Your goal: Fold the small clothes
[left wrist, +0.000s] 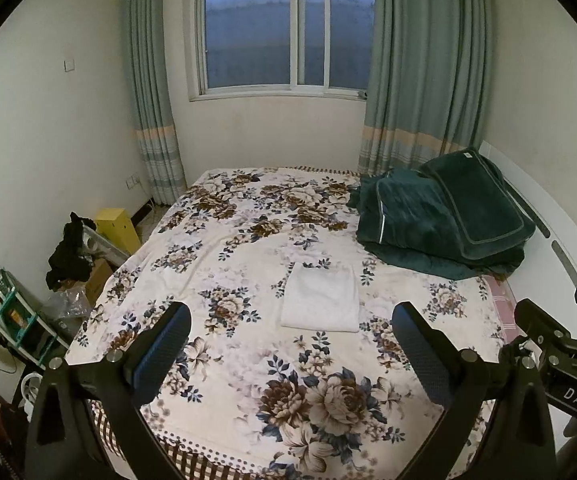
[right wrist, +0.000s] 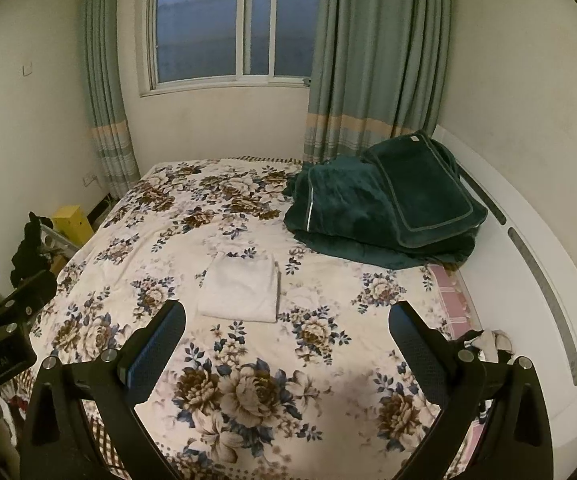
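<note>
A white garment [left wrist: 321, 297] [right wrist: 241, 289] lies folded into a flat rectangle on the flowered bedspread [left wrist: 248, 360] [right wrist: 248, 380], near the middle of the bed. My left gripper [left wrist: 290, 322] hangs open above the near part of the bed, short of the garment, with nothing between its fingers. My right gripper [right wrist: 287, 320] is open too and holds nothing, with the garment just beyond its left finger. A small crumpled cloth, white and dark, [right wrist: 488, 340] lies at the bed's right edge behind the right finger.
A dark green folded blanket and pillow [left wrist: 448, 216] [right wrist: 384, 204] occupy the far right of the bed. Left of the bed are a yellow box [left wrist: 116, 228], dark clothing [left wrist: 68, 252] and a cluttered shelf [left wrist: 8, 312]. A white headboard [right wrist: 528, 260] runs along the right side.
</note>
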Available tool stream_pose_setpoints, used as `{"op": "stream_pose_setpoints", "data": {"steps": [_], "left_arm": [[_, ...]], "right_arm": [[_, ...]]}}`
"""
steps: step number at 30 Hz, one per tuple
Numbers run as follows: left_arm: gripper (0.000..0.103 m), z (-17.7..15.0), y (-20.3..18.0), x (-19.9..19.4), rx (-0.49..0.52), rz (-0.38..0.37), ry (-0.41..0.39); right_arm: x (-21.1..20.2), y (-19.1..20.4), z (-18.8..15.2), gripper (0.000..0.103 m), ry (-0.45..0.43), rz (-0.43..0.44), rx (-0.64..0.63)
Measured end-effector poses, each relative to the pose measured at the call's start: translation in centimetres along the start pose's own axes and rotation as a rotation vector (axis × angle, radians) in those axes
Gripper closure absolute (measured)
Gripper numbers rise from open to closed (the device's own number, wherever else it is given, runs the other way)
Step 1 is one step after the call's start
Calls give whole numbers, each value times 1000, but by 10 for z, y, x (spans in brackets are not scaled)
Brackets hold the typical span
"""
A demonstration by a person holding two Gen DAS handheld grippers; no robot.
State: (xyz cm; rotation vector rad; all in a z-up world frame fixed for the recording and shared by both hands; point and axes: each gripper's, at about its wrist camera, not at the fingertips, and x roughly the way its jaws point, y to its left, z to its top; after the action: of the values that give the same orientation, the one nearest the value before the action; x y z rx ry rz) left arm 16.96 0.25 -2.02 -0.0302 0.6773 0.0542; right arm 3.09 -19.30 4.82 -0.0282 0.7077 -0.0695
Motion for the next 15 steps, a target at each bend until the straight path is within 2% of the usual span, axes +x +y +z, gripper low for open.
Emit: {"op": "stream_pose_setpoints", "data": {"steps": [15], "left_arm": [[0,-1,-2,-2,0,1,0]], "right_arm": [[0,0,1,0,-2,2,7]]}}
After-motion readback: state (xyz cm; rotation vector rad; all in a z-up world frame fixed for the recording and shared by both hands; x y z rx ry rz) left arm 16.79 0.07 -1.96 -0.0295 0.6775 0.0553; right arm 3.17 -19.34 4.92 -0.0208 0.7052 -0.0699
